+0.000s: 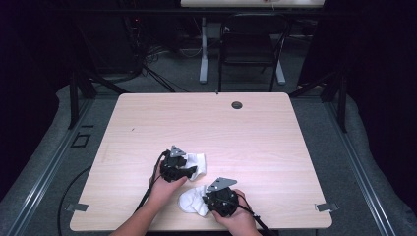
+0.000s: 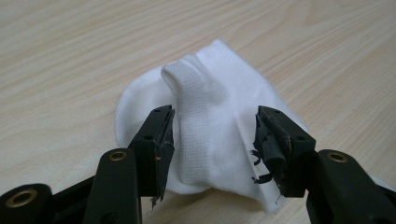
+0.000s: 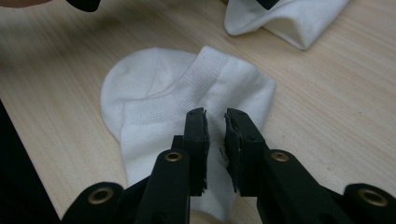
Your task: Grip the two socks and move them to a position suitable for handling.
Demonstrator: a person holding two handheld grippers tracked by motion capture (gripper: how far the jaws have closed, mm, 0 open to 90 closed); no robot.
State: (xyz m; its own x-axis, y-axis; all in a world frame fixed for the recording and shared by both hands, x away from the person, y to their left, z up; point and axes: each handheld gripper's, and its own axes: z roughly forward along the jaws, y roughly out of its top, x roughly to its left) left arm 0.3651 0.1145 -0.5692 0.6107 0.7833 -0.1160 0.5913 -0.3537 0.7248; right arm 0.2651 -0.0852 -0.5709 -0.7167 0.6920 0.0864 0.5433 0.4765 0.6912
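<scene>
**A:** Dark room all round, with a pale wooden table (image 1: 206, 128) in the middle and a black chair (image 1: 248, 46) on the grey floor beyond its far edge. What lies on the table in the high view?

**B:** Two white socks near the near edge. The far sock (image 1: 198, 161) lies just right of the left gripper (image 1: 173, 167); the near sock (image 1: 193, 200) lies just left of the right gripper (image 1: 220, 199). The two socks are close together, and I cannot tell from above whether they touch. A cable hole (image 1: 237, 104) sits near the far edge, well apart from them.

**A:** And the left gripper view?

**B:** The left gripper (image 2: 212, 135) hangs over the far sock (image 2: 210, 116), which is bunched up, with a ribbed cuff (image 2: 189, 107) folded over on top. The jaws stand wide, one on each side of the cuff, the pads clear of the cloth. Nothing is pinched.

**A:** The right gripper view?

**B:** The right gripper (image 3: 215, 140) sits over the near sock (image 3: 187, 93), which lies flat, its rounded end to the left and its ribbed band running slantwise. The jaws are narrow, with a slim gap between the pads; no cloth is visibly caught there. The far sock (image 3: 289, 21) shows at the top right, apart from the near one.
</scene>
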